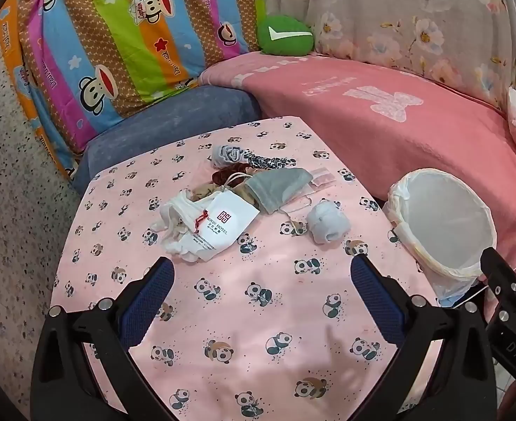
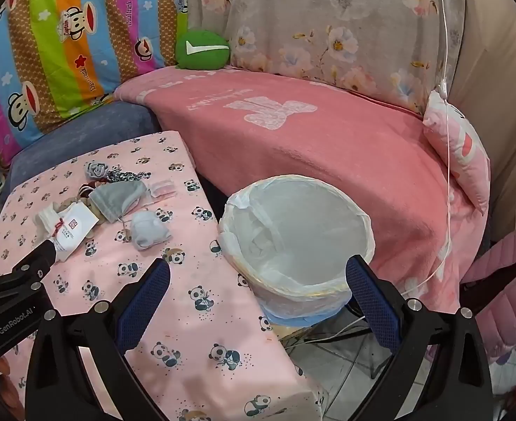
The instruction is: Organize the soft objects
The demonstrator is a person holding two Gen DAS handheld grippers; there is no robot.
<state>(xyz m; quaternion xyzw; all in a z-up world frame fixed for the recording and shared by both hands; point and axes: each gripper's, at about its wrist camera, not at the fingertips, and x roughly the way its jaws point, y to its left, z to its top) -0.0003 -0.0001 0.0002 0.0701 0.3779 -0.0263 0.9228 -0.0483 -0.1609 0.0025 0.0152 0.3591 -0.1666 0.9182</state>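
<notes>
**Soft things wait on the table, both claws released**

While both claws hang above the panda-print table (image 1: 222, 315), nothing is yet gripped: the left claw (image 1: 262, 280) stands with its jaws wide apart and empty, and the right claw (image 2: 258, 280) is the same, spread wide over the table edge and the bin.

The soft objects lie in a loose heap near the far part of the table. A white drawstring pouch (image 1: 228, 224) with a red logo rests on crumpled white cloth (image 1: 177, 221). Just behind it lies a grey fabric pouch (image 1: 279, 186), partly covering some brown pieces. A light blue rolled sock (image 1: 328, 222) sits a little apart, on the side toward the bin. At the far end are a grey rosette-like piece (image 1: 226, 154) and a black-and-white patterned band (image 1: 268, 163).

The lined bin (image 2: 300, 235) stands just beside the table, against the pink blanket (image 2: 310, 147), and seems to be empty.

I judge the task as not yet started. The heap is the main risk: the items overlap and their cords cross, so a claw closing on one piece may drag a neighbour off the table. The thin liner of the bin is loose at the rim, and a claw coming low could catch it and tip the bin.
</notes>
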